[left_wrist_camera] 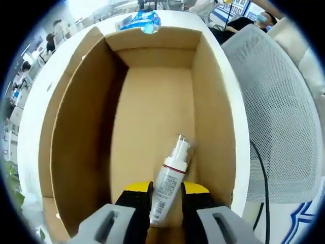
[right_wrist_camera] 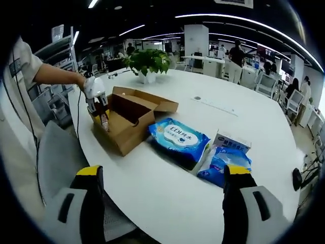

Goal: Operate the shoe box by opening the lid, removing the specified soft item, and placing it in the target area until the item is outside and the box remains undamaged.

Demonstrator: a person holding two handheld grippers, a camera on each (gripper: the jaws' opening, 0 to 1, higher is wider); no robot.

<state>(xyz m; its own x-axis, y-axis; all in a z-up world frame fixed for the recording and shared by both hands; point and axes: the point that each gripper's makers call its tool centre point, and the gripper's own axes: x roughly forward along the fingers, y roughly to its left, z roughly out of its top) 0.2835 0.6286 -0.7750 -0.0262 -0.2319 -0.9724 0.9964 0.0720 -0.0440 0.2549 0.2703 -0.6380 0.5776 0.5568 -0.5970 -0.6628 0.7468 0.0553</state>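
Note:
An open brown cardboard shoe box (left_wrist_camera: 81,127) lies below me on the white table, its inside bare. My left gripper (left_wrist_camera: 166,195) is shut on a white pump bottle (left_wrist_camera: 171,175) with a red band, holding it over the near end of the box. From the right gripper view, the left gripper (right_wrist_camera: 97,104) and the bottle (right_wrist_camera: 104,122) hang at the box's (right_wrist_camera: 133,119) left edge, held by a person's hand. My right gripper (right_wrist_camera: 165,195) stands wide open above the table, with nothing between its jaws.
A blue wet-wipes pack (right_wrist_camera: 179,140), a second blue pack (right_wrist_camera: 226,168) and a small white carton (right_wrist_camera: 232,141) lie right of the box. A potted plant (right_wrist_camera: 147,61) stands behind it. A grey mesh chair (left_wrist_camera: 279,117) sits at the table (right_wrist_camera: 167,203) edge. People stand far off.

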